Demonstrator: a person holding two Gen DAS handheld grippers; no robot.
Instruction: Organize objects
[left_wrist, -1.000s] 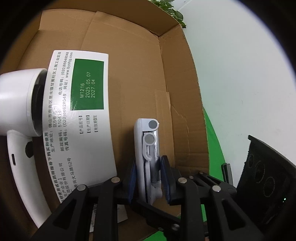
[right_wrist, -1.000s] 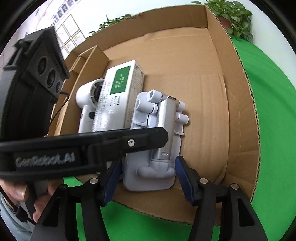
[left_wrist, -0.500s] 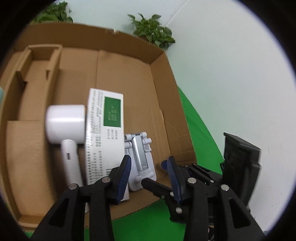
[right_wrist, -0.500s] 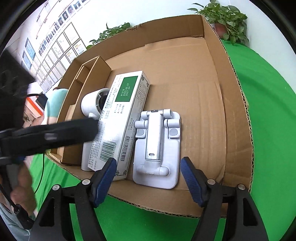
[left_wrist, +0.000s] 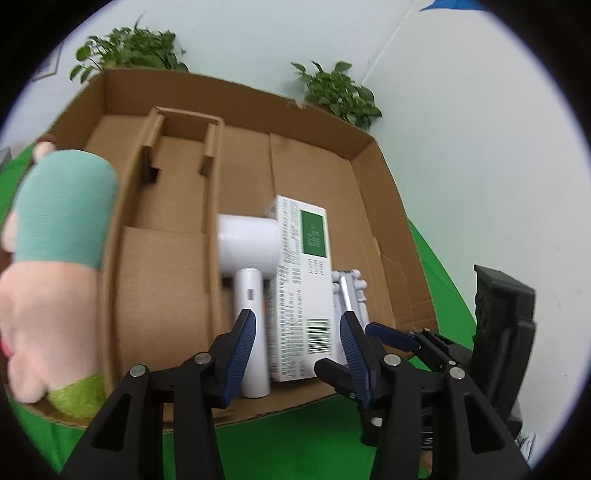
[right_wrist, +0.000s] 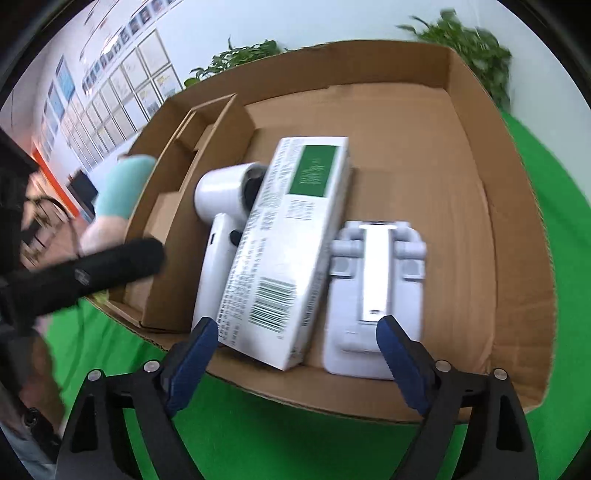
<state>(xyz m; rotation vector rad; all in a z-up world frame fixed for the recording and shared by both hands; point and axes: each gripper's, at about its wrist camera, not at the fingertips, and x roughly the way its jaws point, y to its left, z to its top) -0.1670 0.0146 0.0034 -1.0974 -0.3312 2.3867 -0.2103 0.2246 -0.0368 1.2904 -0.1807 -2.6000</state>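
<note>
A: How many things lie in the cardboard box (right_wrist: 472, 155)?

B: I count three. One white hair dryer (right_wrist: 221, 206), one white carton (right_wrist: 291, 236) and one white folding stand (right_wrist: 373, 291). They lie side by side near the front wall of the box, the carton in the middle.

A: How do they look?

B: The hair dryer has a round head and a straight handle. The carton is long, with small printed text, one green rectangle and one barcode on top; it leans against the dryer. The stand is flat, with a silver strip along its middle and round hinge ends on both sides.

A: Is something outside the box?

B: Yes, one plush toy (left_wrist: 55, 273) in teal, pink and a little green, just beside the left wall of the box. Two potted plants (left_wrist: 336, 92) stand behind the box, and all is on a green cloth (right_wrist: 554, 221).

A: And the claws?

B: The left gripper (left_wrist: 295, 343) has its jaws spread wide and holds nothing; it hangs before the front wall. The right gripper (right_wrist: 295, 362) is also wide apart and empty, near the front edge of the box.
</note>
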